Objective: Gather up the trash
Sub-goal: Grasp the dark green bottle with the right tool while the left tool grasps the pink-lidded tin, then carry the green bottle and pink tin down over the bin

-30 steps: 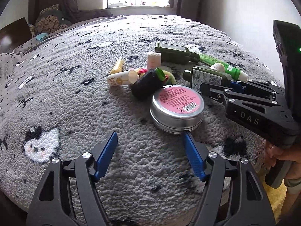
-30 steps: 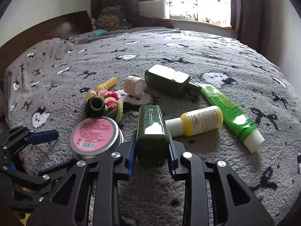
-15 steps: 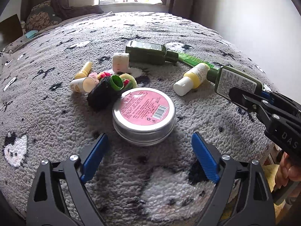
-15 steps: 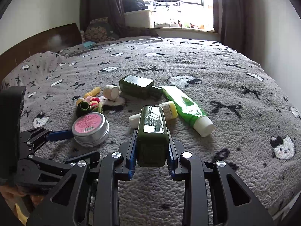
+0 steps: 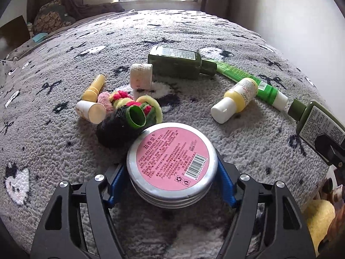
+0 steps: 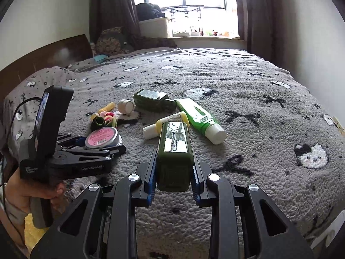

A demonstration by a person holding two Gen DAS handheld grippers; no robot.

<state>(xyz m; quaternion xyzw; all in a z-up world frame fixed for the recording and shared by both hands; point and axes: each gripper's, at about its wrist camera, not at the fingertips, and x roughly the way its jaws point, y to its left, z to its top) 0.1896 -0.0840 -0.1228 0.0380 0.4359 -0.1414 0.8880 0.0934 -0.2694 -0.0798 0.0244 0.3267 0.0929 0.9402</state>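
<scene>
My left gripper (image 5: 171,182) is shut on a round metal tin with a pink label (image 5: 171,152), at the near edge of the grey bed blanket (image 5: 64,142); the tin also shows in the right wrist view (image 6: 103,138). My right gripper (image 6: 173,172) is shut on a dark green bottle (image 6: 174,149) and holds it above the blanket; the bottle shows at the right edge of the left wrist view (image 5: 317,125). Left on the blanket are a second dark green bottle (image 5: 179,61), a yellow bottle (image 5: 237,99), a green tube (image 5: 252,82), a white roll (image 5: 140,76) and a pile of hair ties (image 5: 129,105).
A small yellow tube (image 5: 94,87), a cream cap (image 5: 91,112) and a black furry item with a green cap (image 5: 120,126) lie beside the hair ties. Pillows (image 6: 110,43) and a wooden headboard (image 6: 43,58) are at the far left. A window (image 6: 189,6) is behind the bed.
My left gripper moved forward and closed on the pink-labelled tin. My right gripper pulled back and up with the green bottle, away from the pile.
</scene>
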